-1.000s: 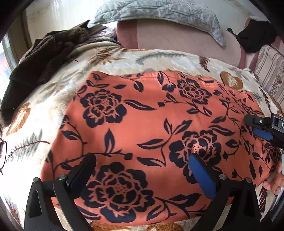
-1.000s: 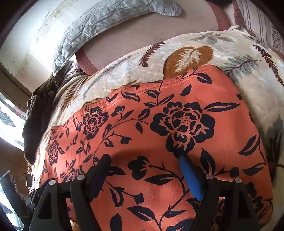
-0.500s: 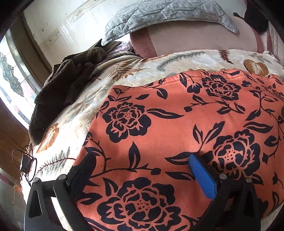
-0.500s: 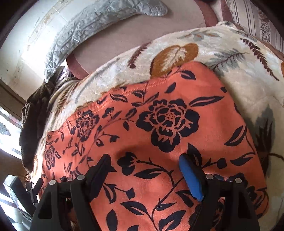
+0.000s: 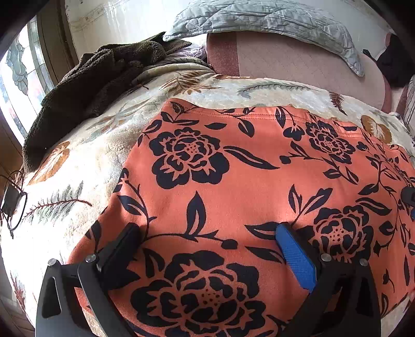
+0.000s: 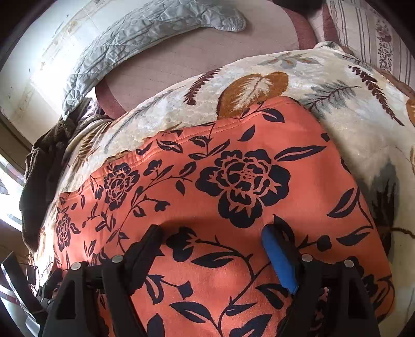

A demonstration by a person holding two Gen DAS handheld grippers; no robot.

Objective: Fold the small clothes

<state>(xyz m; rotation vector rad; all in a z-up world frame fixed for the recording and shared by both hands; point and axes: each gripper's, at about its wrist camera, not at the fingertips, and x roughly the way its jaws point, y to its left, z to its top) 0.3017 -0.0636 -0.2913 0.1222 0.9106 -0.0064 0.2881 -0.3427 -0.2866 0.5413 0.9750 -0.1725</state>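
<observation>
An orange garment with black flower print (image 5: 246,186) lies spread flat on a cream leaf-patterned blanket (image 5: 77,166); it also shows in the right wrist view (image 6: 207,186). My left gripper (image 5: 207,233) is open, its fingers wide apart just over the garment's near left part. My right gripper (image 6: 212,233) is open over the garment's near right part. Neither holds cloth. The tip of the right gripper shows at the right edge of the left wrist view (image 5: 409,197).
A dark brown fleece (image 5: 85,85) lies at the blanket's far left. A grey quilted pillow (image 5: 272,18) rests on a pink headboard cushion (image 5: 298,62) behind. A window (image 5: 15,85) is on the left. A black cable and plug (image 5: 10,202) lie at the left edge.
Both grippers shifted slightly over the garment: the left swung left, then partly back, and the right moved a little over the right part. Both stayed open, and the garment has not moved.
</observation>
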